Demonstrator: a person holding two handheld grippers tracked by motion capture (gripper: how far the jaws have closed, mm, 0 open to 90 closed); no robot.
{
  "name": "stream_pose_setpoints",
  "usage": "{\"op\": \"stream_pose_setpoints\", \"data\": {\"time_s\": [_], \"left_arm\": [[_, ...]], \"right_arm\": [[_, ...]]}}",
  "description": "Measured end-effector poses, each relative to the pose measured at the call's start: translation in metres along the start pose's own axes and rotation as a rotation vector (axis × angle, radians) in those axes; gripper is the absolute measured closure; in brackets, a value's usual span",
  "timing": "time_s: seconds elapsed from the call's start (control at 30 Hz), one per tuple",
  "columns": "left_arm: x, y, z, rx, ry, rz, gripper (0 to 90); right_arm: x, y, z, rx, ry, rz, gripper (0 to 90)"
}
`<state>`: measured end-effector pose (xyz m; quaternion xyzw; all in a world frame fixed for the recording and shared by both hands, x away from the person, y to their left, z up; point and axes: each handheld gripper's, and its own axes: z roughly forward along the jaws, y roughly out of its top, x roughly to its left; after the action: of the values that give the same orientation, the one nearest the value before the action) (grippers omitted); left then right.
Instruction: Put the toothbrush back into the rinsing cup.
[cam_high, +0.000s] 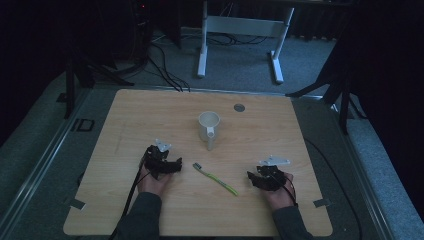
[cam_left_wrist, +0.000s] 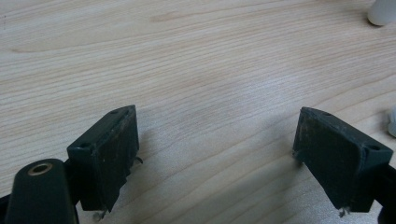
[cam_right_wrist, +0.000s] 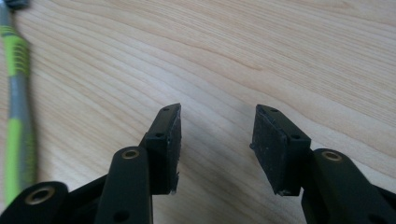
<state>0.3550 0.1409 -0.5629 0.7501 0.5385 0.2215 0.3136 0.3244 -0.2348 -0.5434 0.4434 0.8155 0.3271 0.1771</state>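
A white mug stands upright near the middle of the wooden table, its handle toward me. A green and grey toothbrush lies flat in front of it, between my two hands. To the toothbrush's left my left gripper rests low on the table, jaws wide apart with bare wood between them. On the other side my right gripper also sits low, jaws apart over bare wood. The toothbrush lies at the left edge of the right gripper view.
A small round grey insert is set in the table's far right area. Beyond the table stand the white legs of a desk frame and floor cables. The mug's base shows at the top right of the left gripper view.
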Motion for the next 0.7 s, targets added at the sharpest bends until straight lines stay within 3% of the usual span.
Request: {"op": "stream_pose_setpoints", "data": {"time_s": [0.13,0.7], "left_arm": [[0.000,0.000,0.000,0.000,0.000,0.000,14.6],[0.000,0.000,0.000,0.000,0.000,-0.001,14.6]], "right_arm": [[0.003,0.004,-0.005,0.002,0.004,-0.023,52.9],[0.011,0.027,-0.018,0.052,0.051,-0.044,60.1]]}}
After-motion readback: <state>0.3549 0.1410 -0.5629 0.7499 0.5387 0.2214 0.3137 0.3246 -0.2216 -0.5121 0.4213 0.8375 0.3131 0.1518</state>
